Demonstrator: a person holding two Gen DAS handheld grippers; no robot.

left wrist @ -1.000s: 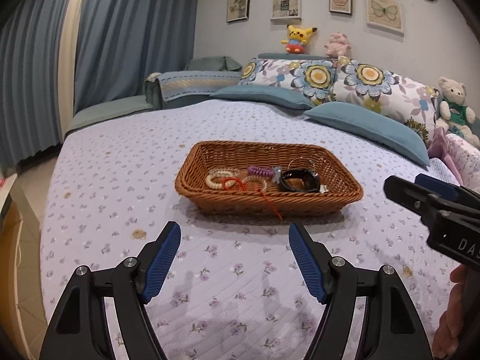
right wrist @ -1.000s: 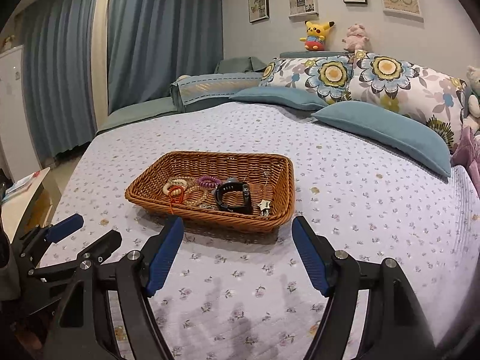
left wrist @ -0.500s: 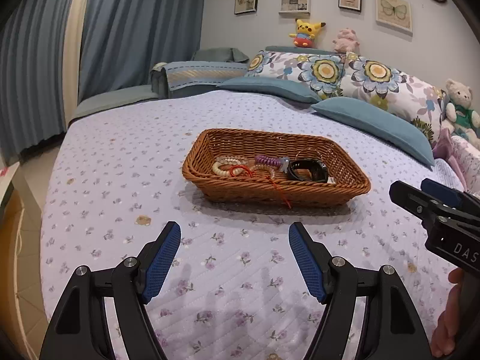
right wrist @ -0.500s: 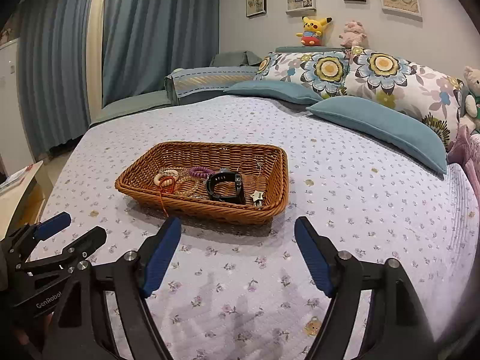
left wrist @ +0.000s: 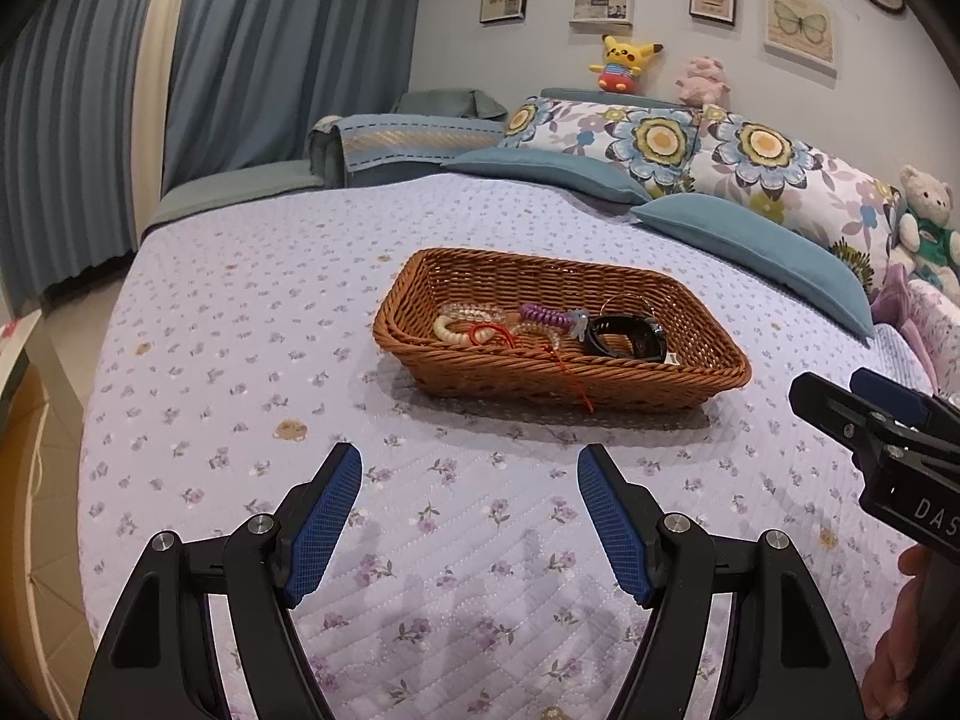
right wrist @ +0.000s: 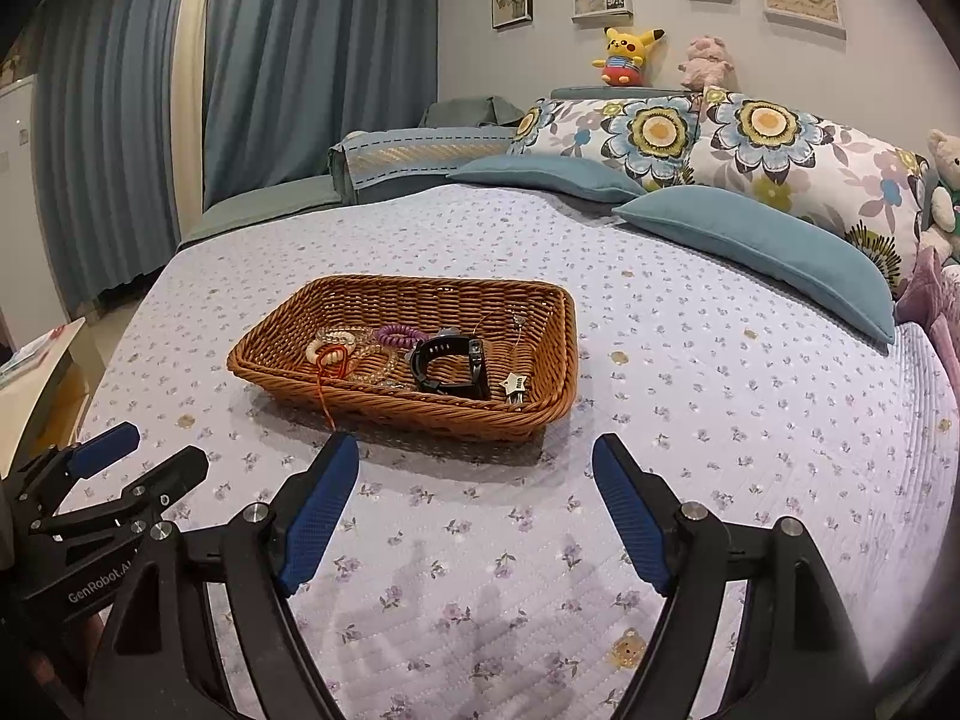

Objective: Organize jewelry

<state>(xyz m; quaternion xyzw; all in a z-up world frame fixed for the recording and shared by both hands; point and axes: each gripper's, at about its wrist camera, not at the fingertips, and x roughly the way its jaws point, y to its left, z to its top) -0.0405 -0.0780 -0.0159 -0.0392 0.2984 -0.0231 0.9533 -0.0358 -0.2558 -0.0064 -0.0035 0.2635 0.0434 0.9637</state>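
A brown wicker basket [left wrist: 708, 324] sits on the floral bedspread; it also shows in the right wrist view [right wrist: 558, 354]. Inside lie bead bracelets [left wrist: 459, 327], a purple coil band [left wrist: 543, 315], a black watch [left wrist: 630, 337] and a red cord [left wrist: 564, 369] that hangs over the near rim. The right wrist view also shows the watch [right wrist: 450, 366], the bead bracelets [right wrist: 360, 354], the red cord [right wrist: 327, 384] and a small star charm [right wrist: 515, 385]. My left gripper [left wrist: 469, 468] is open and empty, short of the basket. My right gripper [right wrist: 477, 462] is open and empty, also short of it.
Blue pillows [left wrist: 756, 240] and floral pillows [left wrist: 660, 141] lie at the head of the bed. A teddy bear [left wrist: 927, 210] sits at the right. The bed's left edge drops to the floor [left wrist: 36, 480]. Blue curtains [right wrist: 300, 60] hang behind.
Both grippers have drawn back and risen a little, so the basket looks slightly farther and more from above. Both stay open. The basket's contents have not moved.
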